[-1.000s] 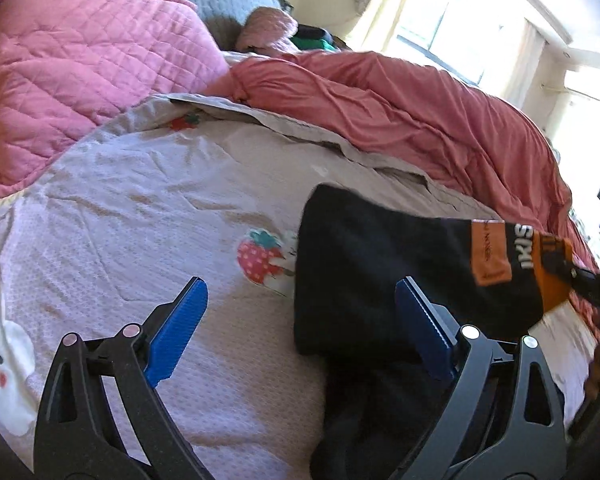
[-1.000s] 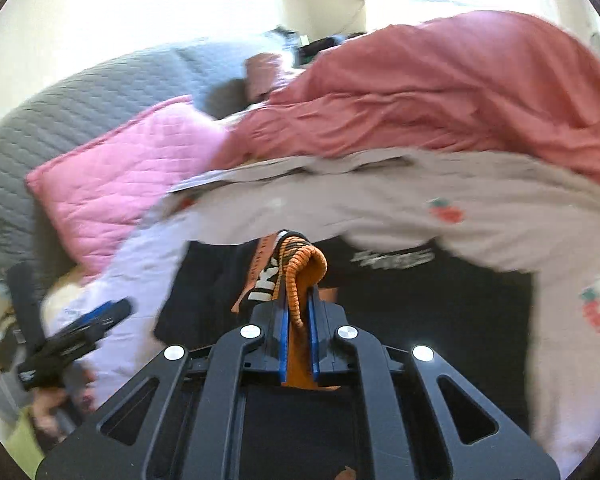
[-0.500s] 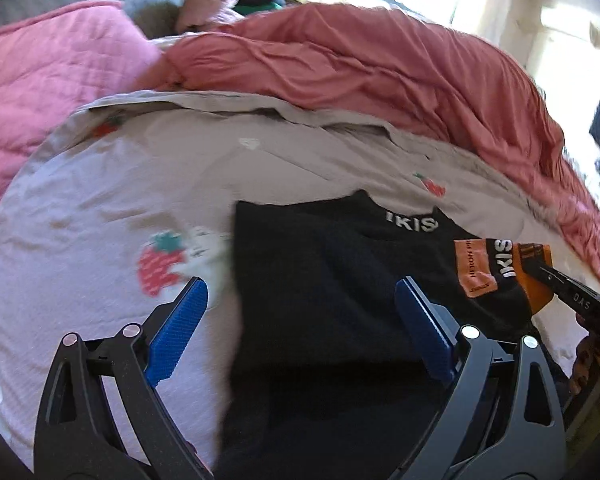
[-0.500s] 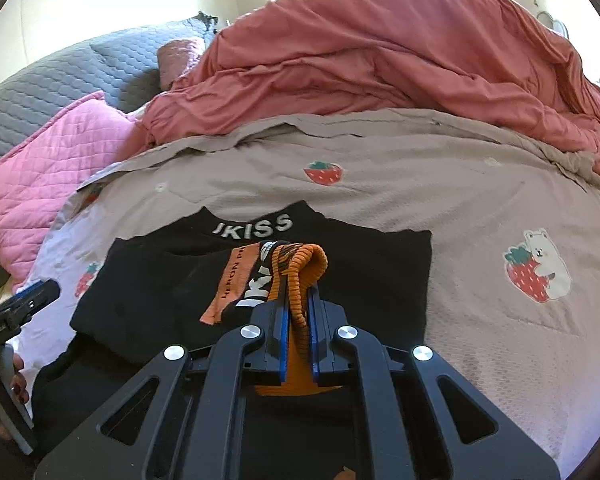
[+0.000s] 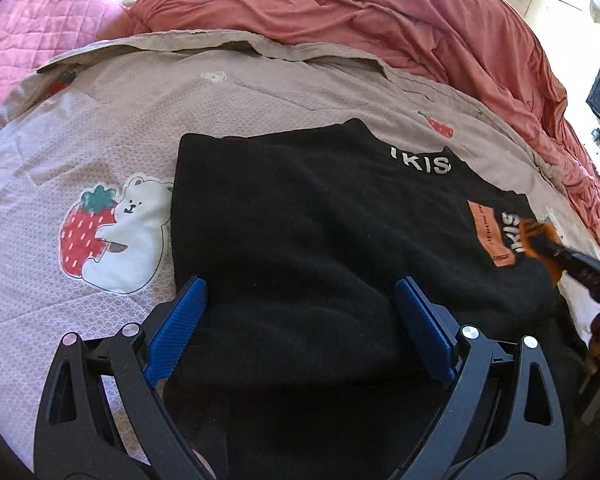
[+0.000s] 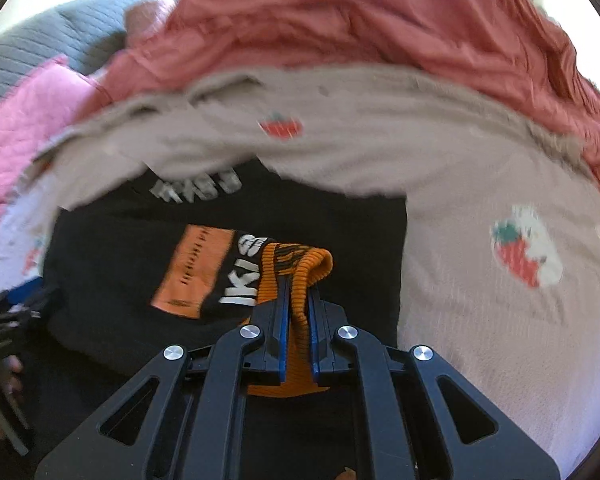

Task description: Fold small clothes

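A small black sweater (image 5: 312, 232) with white collar lettering and an orange sleeve patch lies partly folded on the bed. My left gripper (image 5: 300, 320) is open and empty, its blue pads low over the sweater's near edge. My right gripper (image 6: 298, 292) is shut on the orange ribbed cuff (image 6: 300, 264) of the sleeve, which is laid across the sweater's body (image 6: 112, 264). In the left wrist view the right gripper (image 5: 572, 256) shows at the right edge, holding the cuff.
The bed is covered by a beige sheet (image 5: 112, 148) printed with strawberries and bears. A red-pink duvet (image 5: 400, 20) is piled along the back. A pink quilted pillow (image 5: 40, 28) lies at the back left, against a grey headboard (image 6: 40, 52).
My left gripper has moved right and lower over the sweater. My right gripper has carried the cuff across the sweater's body; its view is blurred by motion.
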Available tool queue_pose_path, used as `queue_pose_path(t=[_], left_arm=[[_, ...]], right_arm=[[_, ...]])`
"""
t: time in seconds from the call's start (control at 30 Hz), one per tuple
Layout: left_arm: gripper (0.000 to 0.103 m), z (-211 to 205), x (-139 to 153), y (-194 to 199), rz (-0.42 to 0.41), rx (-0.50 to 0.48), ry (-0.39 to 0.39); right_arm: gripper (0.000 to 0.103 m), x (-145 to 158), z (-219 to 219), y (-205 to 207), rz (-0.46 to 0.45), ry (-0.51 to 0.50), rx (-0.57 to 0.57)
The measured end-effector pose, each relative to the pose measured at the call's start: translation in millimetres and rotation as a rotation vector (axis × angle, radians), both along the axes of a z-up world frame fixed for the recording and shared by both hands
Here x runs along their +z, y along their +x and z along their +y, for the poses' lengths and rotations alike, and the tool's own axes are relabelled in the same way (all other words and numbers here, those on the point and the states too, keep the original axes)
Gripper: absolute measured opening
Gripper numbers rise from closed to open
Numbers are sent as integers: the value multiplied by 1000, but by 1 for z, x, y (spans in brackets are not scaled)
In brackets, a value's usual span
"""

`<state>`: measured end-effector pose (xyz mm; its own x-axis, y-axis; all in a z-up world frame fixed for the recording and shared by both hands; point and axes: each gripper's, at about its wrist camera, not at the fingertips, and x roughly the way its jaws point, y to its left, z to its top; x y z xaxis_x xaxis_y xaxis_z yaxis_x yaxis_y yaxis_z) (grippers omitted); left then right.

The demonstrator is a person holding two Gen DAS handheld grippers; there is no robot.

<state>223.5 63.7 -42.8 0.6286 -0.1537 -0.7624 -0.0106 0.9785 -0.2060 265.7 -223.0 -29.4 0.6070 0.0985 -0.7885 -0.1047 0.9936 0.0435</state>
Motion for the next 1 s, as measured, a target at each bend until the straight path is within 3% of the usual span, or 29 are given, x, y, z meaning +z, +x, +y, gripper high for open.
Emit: queue_pose_path(t=[0.13,0.33,0.6,0.67,0.9,1.0], left_arm=[[88,1,1,-1,-7,1,-13],[88,9,28,-22,-103,18,-39],[88,-17,50,-42,-214,-90,36],[88,-26,46,-42,-200,-125,68],[88,-32,10,-21,-33,-151,91],[88,-29,10,-22,-28,-157,85]], right_arm=[[19,2,-4,-2,-10,-26,-40],[22,31,6,-32,-122,-2,30],[24,21,44,-46,-68,41,168],[31,16,48,-46,-46,39,178],[32,-1,50,-45,16,25,171],[32,-5,52,-45,21,19,167]])
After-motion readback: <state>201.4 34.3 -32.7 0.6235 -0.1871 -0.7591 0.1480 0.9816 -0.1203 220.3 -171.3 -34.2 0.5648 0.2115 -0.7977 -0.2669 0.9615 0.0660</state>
